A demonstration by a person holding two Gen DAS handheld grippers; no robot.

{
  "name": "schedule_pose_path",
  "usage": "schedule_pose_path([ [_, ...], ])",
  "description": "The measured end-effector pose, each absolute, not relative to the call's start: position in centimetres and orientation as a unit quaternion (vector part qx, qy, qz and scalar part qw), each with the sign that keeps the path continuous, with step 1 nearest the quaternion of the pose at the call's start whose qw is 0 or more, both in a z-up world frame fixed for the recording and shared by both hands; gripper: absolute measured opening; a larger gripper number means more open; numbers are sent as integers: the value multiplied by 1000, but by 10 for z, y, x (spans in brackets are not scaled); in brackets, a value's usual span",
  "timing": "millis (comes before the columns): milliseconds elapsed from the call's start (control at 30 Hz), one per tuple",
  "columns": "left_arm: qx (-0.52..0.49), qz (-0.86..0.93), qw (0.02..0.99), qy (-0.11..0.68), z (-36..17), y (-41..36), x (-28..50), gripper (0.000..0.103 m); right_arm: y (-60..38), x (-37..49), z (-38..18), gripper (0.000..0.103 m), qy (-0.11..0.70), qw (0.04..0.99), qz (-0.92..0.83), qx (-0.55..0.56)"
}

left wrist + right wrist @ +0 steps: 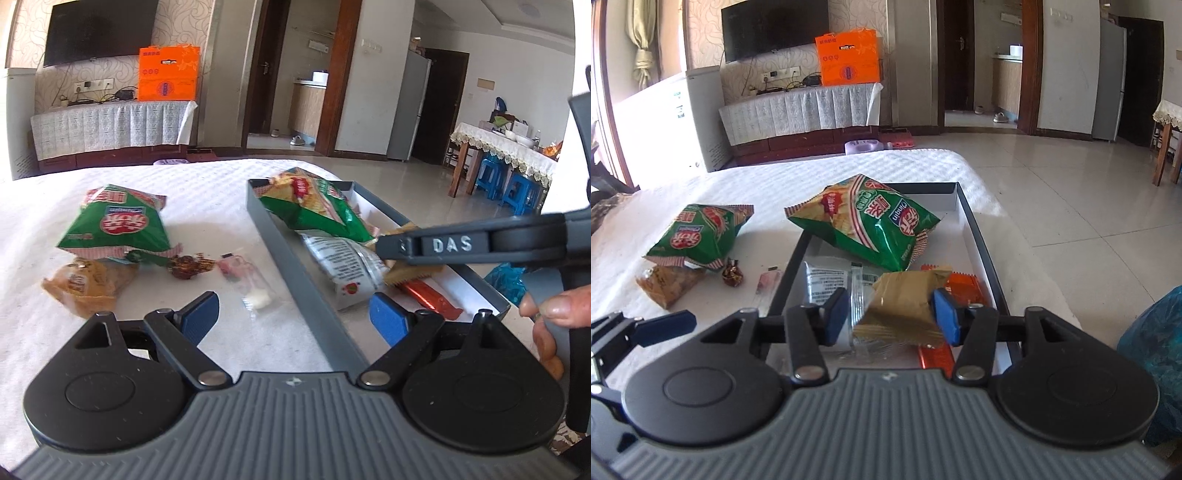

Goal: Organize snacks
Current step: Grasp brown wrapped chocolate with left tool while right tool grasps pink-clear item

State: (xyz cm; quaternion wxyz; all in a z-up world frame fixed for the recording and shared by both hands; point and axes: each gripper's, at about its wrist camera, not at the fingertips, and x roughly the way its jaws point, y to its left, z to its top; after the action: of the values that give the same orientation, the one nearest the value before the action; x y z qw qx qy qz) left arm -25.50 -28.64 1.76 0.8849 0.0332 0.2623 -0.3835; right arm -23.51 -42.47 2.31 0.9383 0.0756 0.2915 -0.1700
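Your right gripper (892, 318) hangs over the near end of the grey tray (982, 254), its jaws standing narrow around a tan snack packet (905, 306). The right pad (945, 319) sits against the packet's edge; whether the left pad (836, 314) touches it cannot be told, so a firm grip is not confirmed. The packet lies tilted over other contents of the tray.

Within the tray, a green chip bag (871, 221) occupies the far half, its far-left corner overhanging the tray rim. A white-and-grey printed packet (827, 282) lies at the near left, beside and partly under the tan packet. An orange-red wrapper (964, 286) lies at the near right, partly beneath the tan packet.

Your left gripper (295, 317) hovers just left of the tray's near corner, over the white-covered surface (207, 192), with its jaws wide apart and holding nothing.

Left of the tray, on the surface, four snacks remain. A second green chip bag (114, 225) lies farthest from the tray. A tan-orange snack bag (88, 284) lies touching that bag's near edge. A dark red foil candy (188, 266) lies between the tan-orange bag and the tray. A clear wrapper with a pink label (243, 282) lies nearest the tray's left wall.

A blue plastic bag (1156, 350) sits right of the tray's near end.
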Motion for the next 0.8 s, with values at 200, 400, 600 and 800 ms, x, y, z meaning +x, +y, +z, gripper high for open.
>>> schedule_pose_path([
  [200,33,-360,894,265,17,-265,-245,91,-419,-238,32,58,265,944,-182,71],
  [400,31,-329,903,273,14,-241,-233,92,-390,-229,46,57,209,969,-92,90],
  [600,45,-311,910,272,14,-221,-228,92,-345,-171,22,48,303,950,-61,45],
  [800,46,-295,913,277,13,-206,-221,92,-326,-138,-2,45,352,928,-119,-14],
])
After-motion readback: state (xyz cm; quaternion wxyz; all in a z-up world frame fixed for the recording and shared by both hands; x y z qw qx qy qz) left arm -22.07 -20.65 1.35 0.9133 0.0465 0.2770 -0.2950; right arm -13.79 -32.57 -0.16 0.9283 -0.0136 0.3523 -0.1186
